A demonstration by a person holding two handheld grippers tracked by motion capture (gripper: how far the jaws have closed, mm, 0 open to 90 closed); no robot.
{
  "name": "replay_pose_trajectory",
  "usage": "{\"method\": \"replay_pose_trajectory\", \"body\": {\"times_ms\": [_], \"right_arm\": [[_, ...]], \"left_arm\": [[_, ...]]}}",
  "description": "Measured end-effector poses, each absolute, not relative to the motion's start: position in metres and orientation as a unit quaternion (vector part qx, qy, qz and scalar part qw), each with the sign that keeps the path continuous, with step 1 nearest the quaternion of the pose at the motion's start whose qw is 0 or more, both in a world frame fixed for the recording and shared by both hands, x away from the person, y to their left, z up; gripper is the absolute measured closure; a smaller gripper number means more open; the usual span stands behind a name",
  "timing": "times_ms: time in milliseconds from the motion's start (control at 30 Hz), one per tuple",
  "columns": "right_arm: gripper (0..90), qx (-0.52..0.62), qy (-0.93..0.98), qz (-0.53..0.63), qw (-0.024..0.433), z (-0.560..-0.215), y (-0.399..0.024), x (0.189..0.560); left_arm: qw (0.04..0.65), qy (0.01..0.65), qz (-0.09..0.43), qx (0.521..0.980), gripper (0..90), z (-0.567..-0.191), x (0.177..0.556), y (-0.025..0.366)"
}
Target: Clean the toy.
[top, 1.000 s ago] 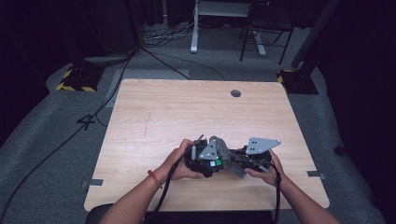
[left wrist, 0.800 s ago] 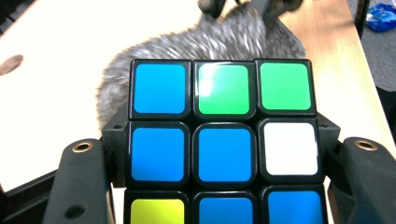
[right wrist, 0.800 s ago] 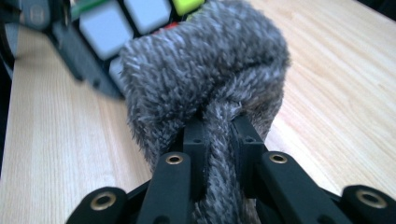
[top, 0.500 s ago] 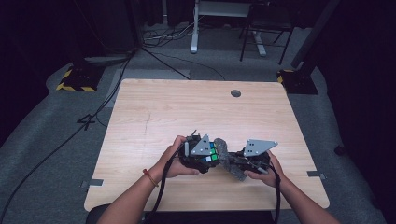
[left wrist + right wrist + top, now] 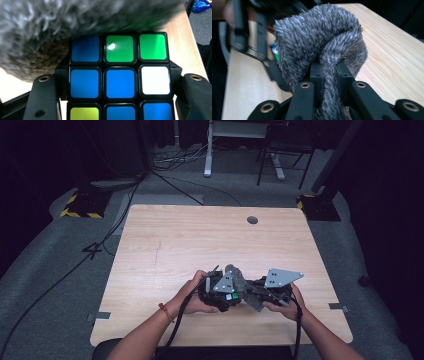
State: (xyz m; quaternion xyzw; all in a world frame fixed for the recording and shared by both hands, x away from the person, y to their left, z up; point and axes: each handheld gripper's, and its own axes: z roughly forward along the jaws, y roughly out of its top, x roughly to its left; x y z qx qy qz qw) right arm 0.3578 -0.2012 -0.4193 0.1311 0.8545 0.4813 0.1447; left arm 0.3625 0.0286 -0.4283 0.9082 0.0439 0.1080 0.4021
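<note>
Down near the front edge of the counter (image 5: pixel 170 240), the left gripper (image 5: pixel 220 292) has its fingers clamped on a puzzle cube (image 5: pixel 120 80). Just beside it, the right gripper (image 5: pixel 262 295) pinches a grey fuzzy cloth (image 5: pixel 322 42) between closed fingers, the cloth pressed against the cube's top.

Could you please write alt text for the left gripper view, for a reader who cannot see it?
A puzzle cube sits clamped between the left gripper's two black jaws, its facing side mostly blue with two green, one white and one yellow-green sticker. A fuzzy grey cloth presses over the cube's top, above a light wooden table.
</note>
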Motion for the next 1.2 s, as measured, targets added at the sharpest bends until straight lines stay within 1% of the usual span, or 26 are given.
{"method": "replay_pose_trajectory", "body": {"times_ms": [300,433,533,800,900,1067,1200], "right_arm": [[79.5,0.163,0.866,0.456,0.124,-0.435,-0.205,0.372],[79.5,0.144,0.856,0.478,0.133,-0.428,-0.204,0.364],[79.5,0.13,0.851,0.489,0.143,-0.422,-0.2,0.357],[79.6,0.117,0.847,0.497,0.146,-0.419,-0.197,0.351],[79.5,0.124,0.851,0.49,0.141,-0.421,-0.199,0.356],[79.5,0.16,0.867,0.454,0.131,-0.439,-0.206,0.371],[79.5,0.18,0.872,0.443,0.104,-0.452,-0.209,0.382]], "left_arm": [[0.419,0.049,0.115,0.9,33.6,-0.422,0.363,0.036],[0.405,0.049,0.121,0.905,33.6,-0.424,0.362,0.033],[0.401,0.049,0.116,0.907,33.6,-0.426,0.363,0.03],[0.382,0.046,0.12,0.915,33.6,-0.431,0.363,0.025],[0.387,0.049,0.124,0.913,33.6,-0.43,0.363,0.026],[0.412,0.056,0.128,0.9,33.6,-0.422,0.364,0.036],[0.439,0.057,0.128,0.887,33.7,-0.415,0.364,0.043]]}}
